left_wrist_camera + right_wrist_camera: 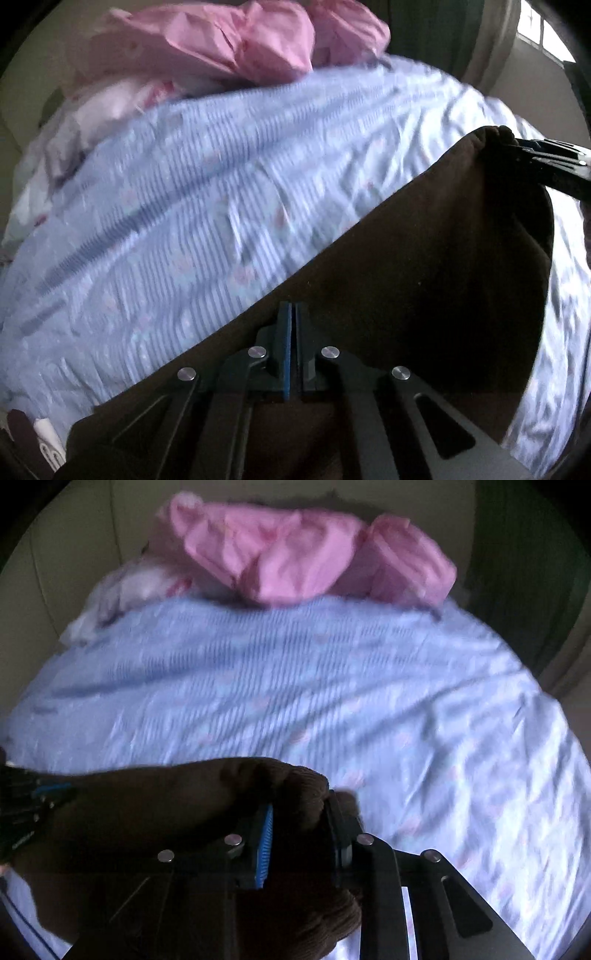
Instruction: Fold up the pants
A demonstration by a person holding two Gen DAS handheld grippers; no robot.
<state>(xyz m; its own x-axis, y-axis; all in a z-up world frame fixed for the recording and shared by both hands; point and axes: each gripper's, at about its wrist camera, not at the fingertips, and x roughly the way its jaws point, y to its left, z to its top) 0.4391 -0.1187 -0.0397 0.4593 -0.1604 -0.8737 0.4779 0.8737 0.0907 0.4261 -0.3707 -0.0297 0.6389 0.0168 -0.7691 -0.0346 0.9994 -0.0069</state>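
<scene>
The dark brown pants [424,266] lie at the near edge of the bed, on the blue striped sheet [184,221], with their upper edge stretched between your two tools. Your left gripper [292,314] is clamped flat, its pads pressed together right at that edge, so it seems to have pinched a thin layer of cloth, though the picture leaves the bite itself unclear. Your right gripper [301,830] is clenched on a thick ribbed bunch of the pants, probably the waistband or a cuff. Before you lift, check that both bites take the same layers; the right holds a fat wad, the left barely anything, so it may slip. Keep the span between the tools taut and level, raise both together, and carry the edge over evenly. The pink bedding [306,554] piled at the far end is well apart and leaves you ample bare sheet.
</scene>
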